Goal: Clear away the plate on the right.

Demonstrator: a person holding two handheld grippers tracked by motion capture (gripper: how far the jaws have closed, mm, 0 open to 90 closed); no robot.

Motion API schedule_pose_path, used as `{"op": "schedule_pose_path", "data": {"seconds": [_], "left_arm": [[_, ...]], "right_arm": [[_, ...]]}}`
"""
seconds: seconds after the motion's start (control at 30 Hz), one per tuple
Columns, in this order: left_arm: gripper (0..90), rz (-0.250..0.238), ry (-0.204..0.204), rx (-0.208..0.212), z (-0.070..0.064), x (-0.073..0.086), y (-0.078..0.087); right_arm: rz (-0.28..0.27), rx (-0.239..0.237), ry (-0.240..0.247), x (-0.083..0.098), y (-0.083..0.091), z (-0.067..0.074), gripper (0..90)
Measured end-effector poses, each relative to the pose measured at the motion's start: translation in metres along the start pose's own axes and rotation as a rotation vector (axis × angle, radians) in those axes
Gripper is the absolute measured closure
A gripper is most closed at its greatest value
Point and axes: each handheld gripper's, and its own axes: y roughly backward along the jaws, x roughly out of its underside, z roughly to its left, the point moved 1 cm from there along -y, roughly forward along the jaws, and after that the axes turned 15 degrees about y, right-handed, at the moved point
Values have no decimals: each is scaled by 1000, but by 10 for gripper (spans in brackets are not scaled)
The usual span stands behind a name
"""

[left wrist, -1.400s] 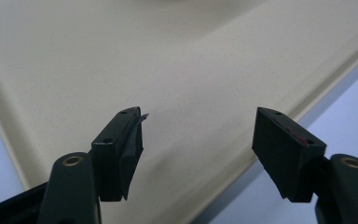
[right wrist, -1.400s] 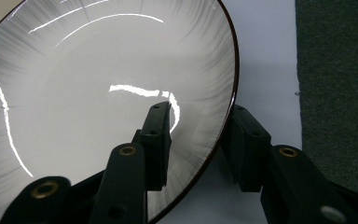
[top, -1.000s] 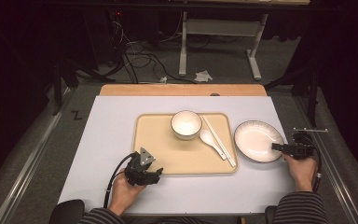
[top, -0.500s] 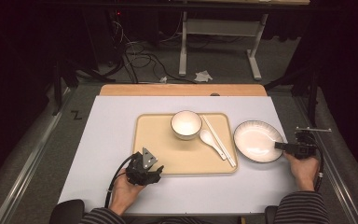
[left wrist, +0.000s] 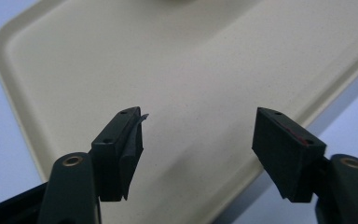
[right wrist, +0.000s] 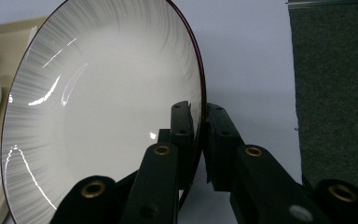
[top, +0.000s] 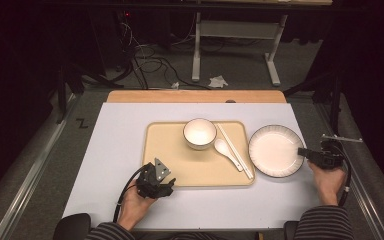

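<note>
A white plate (top: 274, 150) with a dark rim lies on the white table to the right of a tan tray (top: 170, 165). My right gripper (top: 304, 152) has just been closing and is now shut on the plate's right rim (right wrist: 198, 112), one jaw inside and one outside. The tray carries a white bowl (top: 199, 133), a white spoon (top: 226, 150) and a pair of chopsticks (top: 234, 148). At the tray's near left corner (left wrist: 121, 60), my left gripper (left wrist: 198, 135) stands open with nothing between its jaws; in the high view that left gripper (top: 167, 181) points over the tray's near edge.
The white tabletop (top: 120, 130) has bare room left of the tray and along the near edge. A wooden strip (top: 195, 96) borders the far side. Grey floor (right wrist: 335, 84) lies just past the table's right edge, close to the plate.
The right gripper's jaws have come together on the plate's right rim. The left hand and everything on the tray have stayed where they were.
</note>
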Motion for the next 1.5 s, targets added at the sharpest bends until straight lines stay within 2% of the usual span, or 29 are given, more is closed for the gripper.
{"op": "schedule_pose_path", "data": {"seconds": [0.1,0.23,0.33,0.4,0.47,0.57,0.63,0.73,0.9,1.0,1.17,1.5], "left_arm": [[326,0,-7,2,0,0,0],[338,4,-28,-15,1,2,-2],[336,10,-47,-26,1,3,-3],[332,13,-46,-25,0,3,-3],[328,26,-23,-28,-1,2,-4],[321,57,-4,-26,0,2,-4],[315,53,5,-17,-1,1,-3],[305,46,18,6,-3,0,-1],[299,65,9,15,-4,1,-2],[299,59,20,29,-5,0,-3],[323,83,38,66,-9,0,-3],[322,95,36,99,-13,1,-5]], "right_arm": [[-17,8,3,-1,3,1,867],[-56,50,57,-5,10,9,877],[-79,50,72,-6,15,12,879],[-95,36,60,-6,17,11,880],[-108,23,56,-5,19,10,881],[-129,25,58,-5,23,11,882],[-148,19,51,-5,27,10,882],[-167,26,74,-5,32,12,882],[-175,46,101,-5,36,15,881],[-175,51,103,-5,40,17,881],[-167,58,121,-3,44,19,880],[-175,57,150,1,53,23,877]]}}
